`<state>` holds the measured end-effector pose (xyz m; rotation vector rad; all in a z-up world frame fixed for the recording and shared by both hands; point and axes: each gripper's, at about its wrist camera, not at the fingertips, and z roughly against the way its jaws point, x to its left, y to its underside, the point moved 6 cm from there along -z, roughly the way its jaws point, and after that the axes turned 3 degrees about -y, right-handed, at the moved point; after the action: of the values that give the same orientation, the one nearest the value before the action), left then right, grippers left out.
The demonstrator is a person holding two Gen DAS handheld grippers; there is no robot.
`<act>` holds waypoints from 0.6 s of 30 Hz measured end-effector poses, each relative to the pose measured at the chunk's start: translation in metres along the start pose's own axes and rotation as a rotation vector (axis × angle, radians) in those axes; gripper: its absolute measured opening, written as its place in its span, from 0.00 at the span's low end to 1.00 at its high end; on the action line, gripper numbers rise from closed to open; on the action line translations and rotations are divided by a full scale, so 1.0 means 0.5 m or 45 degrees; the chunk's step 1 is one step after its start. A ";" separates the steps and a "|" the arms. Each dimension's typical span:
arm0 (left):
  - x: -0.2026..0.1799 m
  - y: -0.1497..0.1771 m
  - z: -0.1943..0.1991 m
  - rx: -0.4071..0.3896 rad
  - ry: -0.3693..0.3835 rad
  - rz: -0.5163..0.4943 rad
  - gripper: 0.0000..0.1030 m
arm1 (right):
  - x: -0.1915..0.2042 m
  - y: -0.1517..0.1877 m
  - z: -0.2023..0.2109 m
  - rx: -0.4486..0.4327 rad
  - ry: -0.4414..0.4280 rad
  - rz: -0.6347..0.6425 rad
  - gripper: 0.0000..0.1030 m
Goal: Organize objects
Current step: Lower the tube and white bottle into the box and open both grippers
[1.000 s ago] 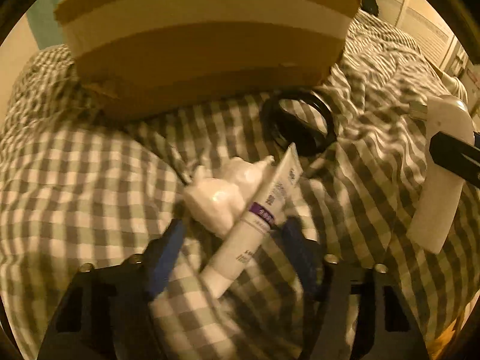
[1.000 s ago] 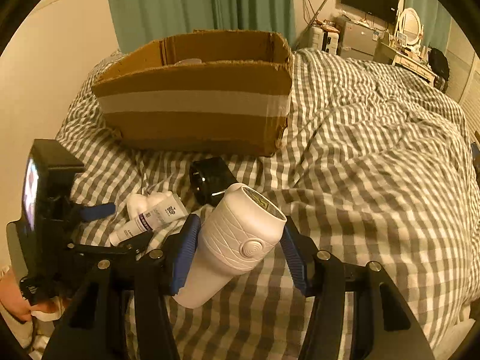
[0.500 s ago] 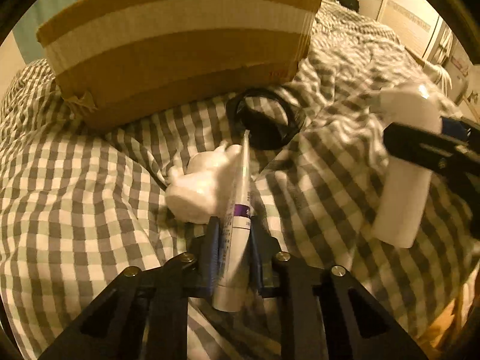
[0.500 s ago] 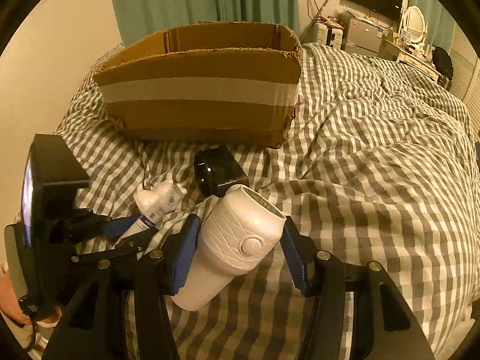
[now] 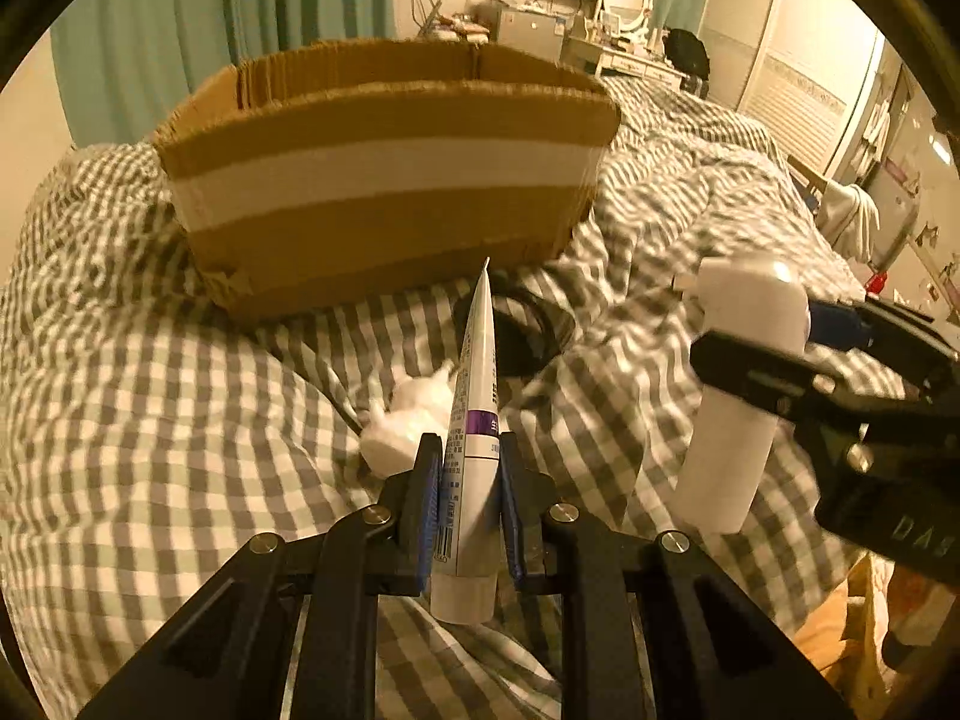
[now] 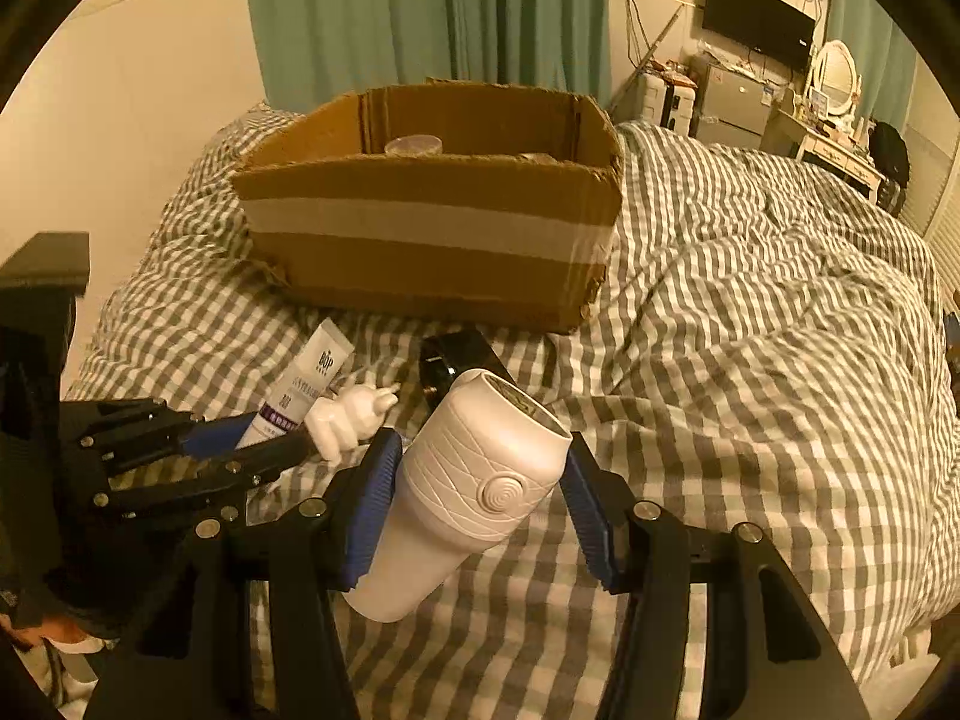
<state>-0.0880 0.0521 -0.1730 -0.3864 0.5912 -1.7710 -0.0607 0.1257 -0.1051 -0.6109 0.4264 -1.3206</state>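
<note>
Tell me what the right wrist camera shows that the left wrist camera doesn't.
Only the right wrist view looks into the cardboard box, where a round lid shows, and reveals the bottle's ribbed front and round button. Only the left wrist view shows the tube edge-on, clamped between the left gripper's jaws. Both show the box, tube, white figurine, black object and checked bedding.

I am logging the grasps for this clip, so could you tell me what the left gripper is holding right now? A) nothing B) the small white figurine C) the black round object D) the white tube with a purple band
D: the left gripper is shut on the white tube, its blue pads pressing both sides.
</note>
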 end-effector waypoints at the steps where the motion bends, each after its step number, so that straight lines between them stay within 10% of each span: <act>1: 0.001 -0.004 0.006 -0.009 0.001 0.000 0.17 | 0.004 -0.002 0.004 -0.004 0.002 0.008 0.52; 18: 0.051 -0.110 0.113 -0.171 0.007 0.051 0.17 | 0.051 -0.090 0.086 -0.119 0.046 0.135 0.52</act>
<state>-0.1079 0.0279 -0.0962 -0.4590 0.7199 -1.6993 -0.0633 0.1025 -0.0422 -0.6345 0.5449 -1.2174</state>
